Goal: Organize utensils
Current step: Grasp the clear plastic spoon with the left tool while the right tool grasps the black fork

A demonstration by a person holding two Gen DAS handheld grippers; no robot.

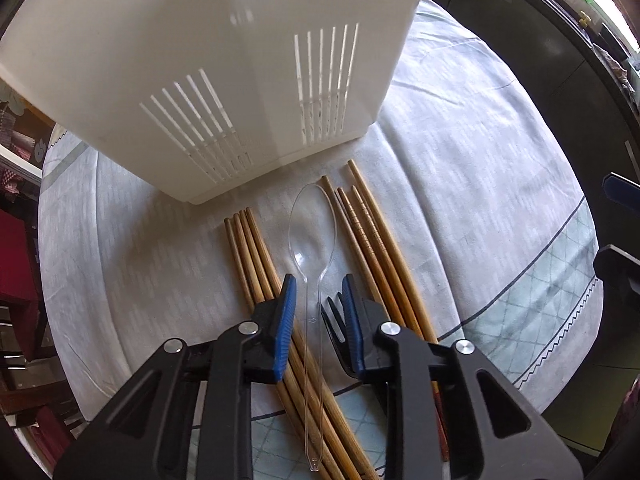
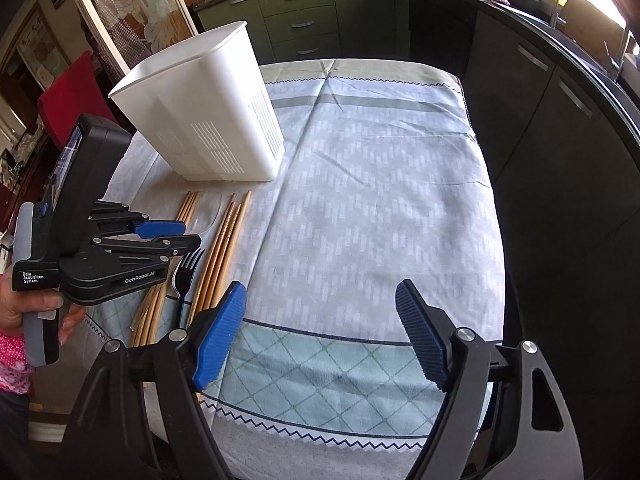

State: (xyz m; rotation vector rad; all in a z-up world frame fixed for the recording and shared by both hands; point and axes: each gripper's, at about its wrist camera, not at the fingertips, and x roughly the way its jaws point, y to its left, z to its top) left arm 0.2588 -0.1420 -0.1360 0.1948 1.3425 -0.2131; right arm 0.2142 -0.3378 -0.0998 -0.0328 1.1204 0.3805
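Judging by how things lie, the sorting has hardly begun: every utensil in view is on the tablecloth (image 2: 380, 184) and none stands in the white slotted holder (image 2: 208, 108), whose open top shows nothing poking above the rim in the right wrist view, though its inside is hidden from both cameras. The holder stands at the far left of the table, with the utensils spread just near of it. In the left wrist view a clear plastic spoon (image 1: 314, 240) lies with its bowl toward the holder, a bundle of wooden chopsticks (image 1: 256, 264) to its left and another set of chopsticks (image 1: 372, 236) to its right, while a dark fork (image 1: 336, 320) lies just beside the spoon's handle on the right. The left gripper (image 1: 318, 296) is low over the pile with its jaws parted, straddling the spoon's handle without pinching it, so the step in hand looks like a first pickup of the spoon. The right gripper (image 2: 320, 320) hangs over bare cloth at the near edge, jaws spread wide and holding nothing, well apart from the utensils. Left to do, then: spoon, fork and both chopstick groups all need lifting into the holder.
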